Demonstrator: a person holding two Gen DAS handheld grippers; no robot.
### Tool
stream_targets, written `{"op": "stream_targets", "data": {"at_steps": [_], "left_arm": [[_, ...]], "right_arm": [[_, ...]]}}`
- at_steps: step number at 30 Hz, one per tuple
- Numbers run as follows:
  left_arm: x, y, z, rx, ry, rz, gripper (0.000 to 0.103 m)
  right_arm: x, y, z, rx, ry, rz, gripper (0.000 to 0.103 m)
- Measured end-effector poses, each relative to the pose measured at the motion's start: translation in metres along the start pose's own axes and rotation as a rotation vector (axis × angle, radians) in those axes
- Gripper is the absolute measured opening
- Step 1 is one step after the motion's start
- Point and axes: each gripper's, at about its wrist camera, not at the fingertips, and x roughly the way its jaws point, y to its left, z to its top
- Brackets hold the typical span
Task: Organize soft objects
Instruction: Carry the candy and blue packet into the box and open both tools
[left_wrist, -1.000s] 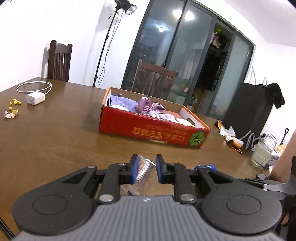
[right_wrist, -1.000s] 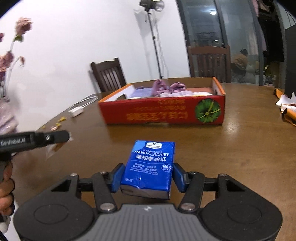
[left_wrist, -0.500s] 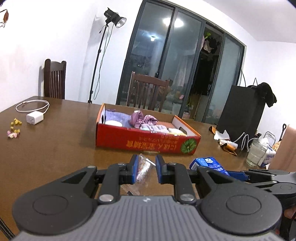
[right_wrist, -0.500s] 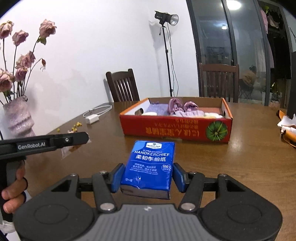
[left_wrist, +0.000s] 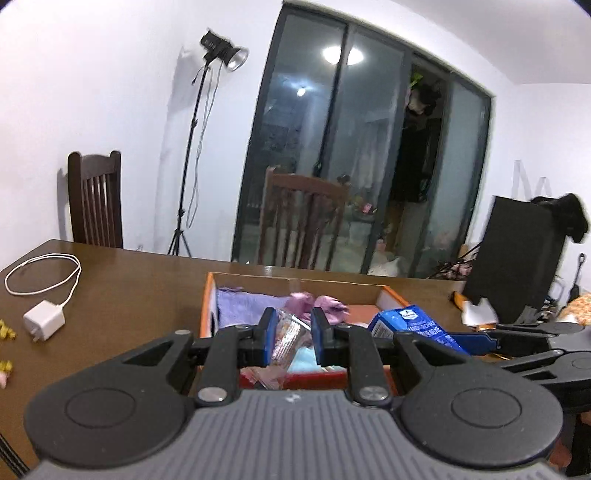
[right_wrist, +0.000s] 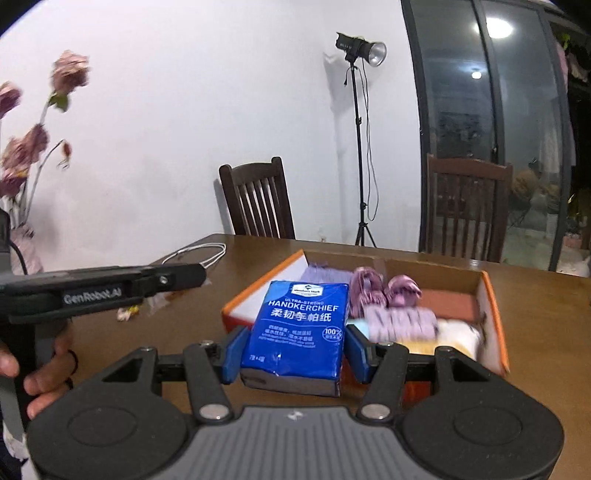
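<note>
My left gripper (left_wrist: 293, 341) is shut on a small clear plastic packet (left_wrist: 286, 339) and holds it above the near edge of the red cardboard box (left_wrist: 208, 295). My right gripper (right_wrist: 295, 349) is shut on a blue handkerchief tissue pack (right_wrist: 301, 325) and holds it above the box's near left corner (right_wrist: 258, 282). The box holds purple cloth (right_wrist: 325, 275), pink-purple scrunchies (right_wrist: 384, 288) and other soft items (right_wrist: 454, 332). The tissue pack also shows at the right of the left wrist view (left_wrist: 410, 325). The left gripper shows at the left of the right wrist view (right_wrist: 110, 288).
A white charger with a coiled cable (left_wrist: 44, 319) lies on the brown table (left_wrist: 129, 280) at the left. Small yellow bits (left_wrist: 5, 332) lie at the table's left edge. Wooden chairs (right_wrist: 258, 201) and a light stand (right_wrist: 360, 147) stand behind. A vase of dried roses (right_wrist: 22, 166) stands far left.
Both grippers have moved forward and up with their loads, from short of the box to above its near edge. The box now sits close under them.
</note>
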Motion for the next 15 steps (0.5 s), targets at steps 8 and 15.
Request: {"op": "stream_targets", "data": {"at_steps": [8, 15], "left_arm": [[0.081, 0.023, 0.014, 0.003, 0.078, 0.009, 0.021], [0.126, 0.045, 0.001, -0.035, 0.162, 0.039, 0.021]], "right_arm": [[0.096, -0.021, 0.037, 0.021, 0.059, 0.015, 0.055], [0.167, -0.031, 0.025, 0.049, 0.174, -0.01, 0.056]]}}
